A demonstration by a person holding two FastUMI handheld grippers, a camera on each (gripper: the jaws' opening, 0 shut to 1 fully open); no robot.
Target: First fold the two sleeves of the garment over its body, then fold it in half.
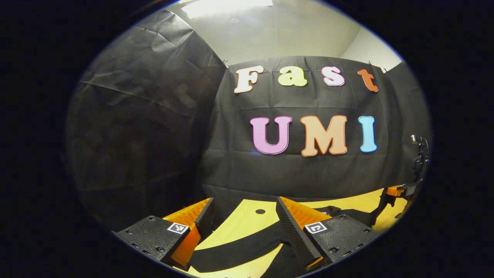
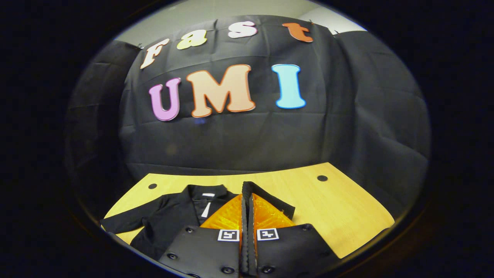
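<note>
A black garment (image 2: 170,220) lies on the yellow table (image 2: 339,216), its collar (image 2: 206,193) toward the back wall. My right gripper (image 2: 247,193) is shut on the garment's right sleeve (image 2: 276,204), whose cloth wraps the fingertips and trails off to the right. In the left gripper view, that same gripper (image 1: 399,191) is at the far right with black cloth hanging from it. My left gripper (image 1: 245,200) is open just above the table. The other sleeve (image 1: 239,247) lies as a flat black band between and below its fingers, touching neither.
The black cloth wall stands close behind the table's back edge. The table top has small round holes (image 2: 322,178) near its back corners. Bare wood (image 2: 347,224) stretches to the right of the garment. A dark stand (image 1: 420,154) shows at the far right.
</note>
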